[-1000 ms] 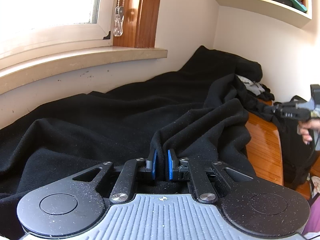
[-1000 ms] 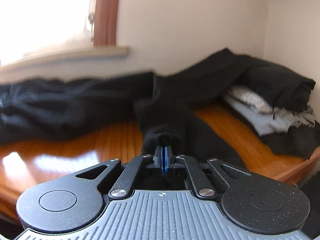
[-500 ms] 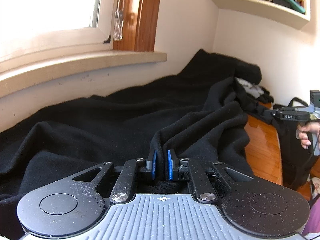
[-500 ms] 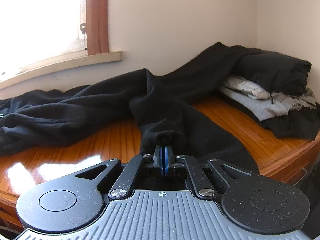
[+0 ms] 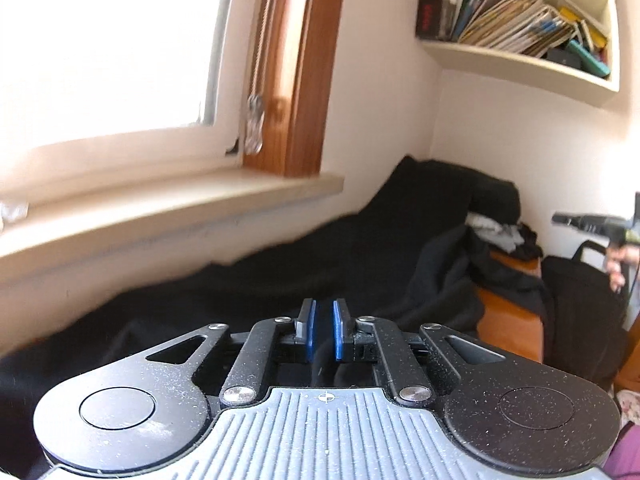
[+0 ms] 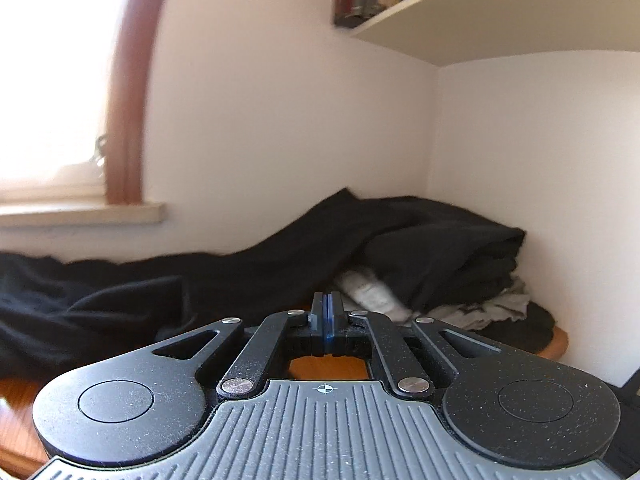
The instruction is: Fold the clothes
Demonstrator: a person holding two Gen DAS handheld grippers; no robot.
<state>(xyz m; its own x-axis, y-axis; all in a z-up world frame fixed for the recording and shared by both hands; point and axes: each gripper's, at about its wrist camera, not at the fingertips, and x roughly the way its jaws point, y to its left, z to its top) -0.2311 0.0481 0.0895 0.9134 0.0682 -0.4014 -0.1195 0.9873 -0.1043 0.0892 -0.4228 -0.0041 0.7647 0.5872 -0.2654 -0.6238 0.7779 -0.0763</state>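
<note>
Both tools have risen, left tool [image 5: 323,330] pinching black garment [image 5: 280,280].

Motion blur smears the black garment [image 5: 280,276], and the wall shelf [image 6: 500,20] is cut off above.

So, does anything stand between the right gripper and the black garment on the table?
Nothing visible does. The right gripper, jaws shut, faces the black garment directly; only bare wooden table shows beneath. The grey clothes lie off to the right.
</note>
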